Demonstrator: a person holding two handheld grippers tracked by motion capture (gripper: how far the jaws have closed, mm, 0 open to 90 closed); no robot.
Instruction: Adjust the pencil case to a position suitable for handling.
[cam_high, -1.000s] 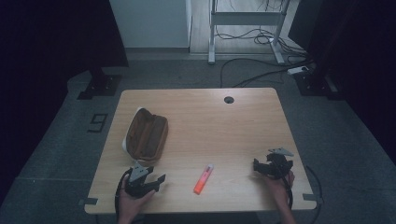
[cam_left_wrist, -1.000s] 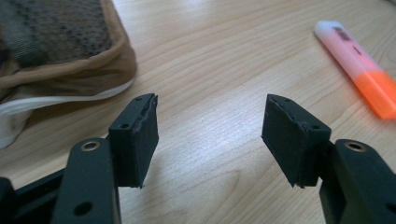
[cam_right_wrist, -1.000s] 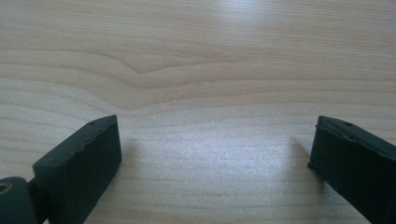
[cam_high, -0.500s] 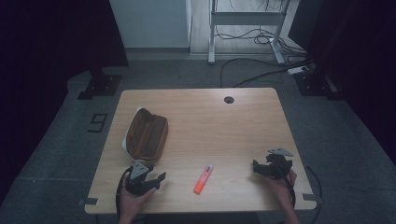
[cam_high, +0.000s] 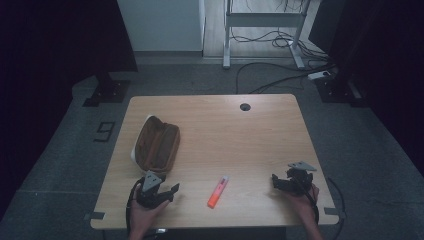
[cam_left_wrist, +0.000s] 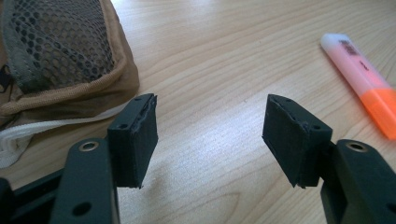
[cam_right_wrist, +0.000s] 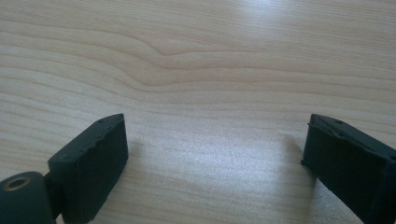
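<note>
A brown pencil case (cam_high: 157, 143) lies open on the left half of the wooden table (cam_high: 240, 135), its mesh lining (cam_left_wrist: 56, 42) showing in the left gripper view. An orange highlighter (cam_high: 218, 191) with a pale cap lies near the front edge, and it is also at the right of the left gripper view (cam_left_wrist: 364, 79). My left gripper (cam_high: 171, 190) rests open just in front of the case, nothing between its jaws. My right gripper (cam_high: 275, 181) rests open at the front right, over bare wood (cam_right_wrist: 210, 116).
A round cable hole (cam_high: 244, 106) sits near the table's far edge. Beyond the table stand a white desk frame (cam_high: 260, 25), floor cables (cam_high: 280, 80) and a power strip (cam_high: 320, 75). Dark curtains flank both sides.
</note>
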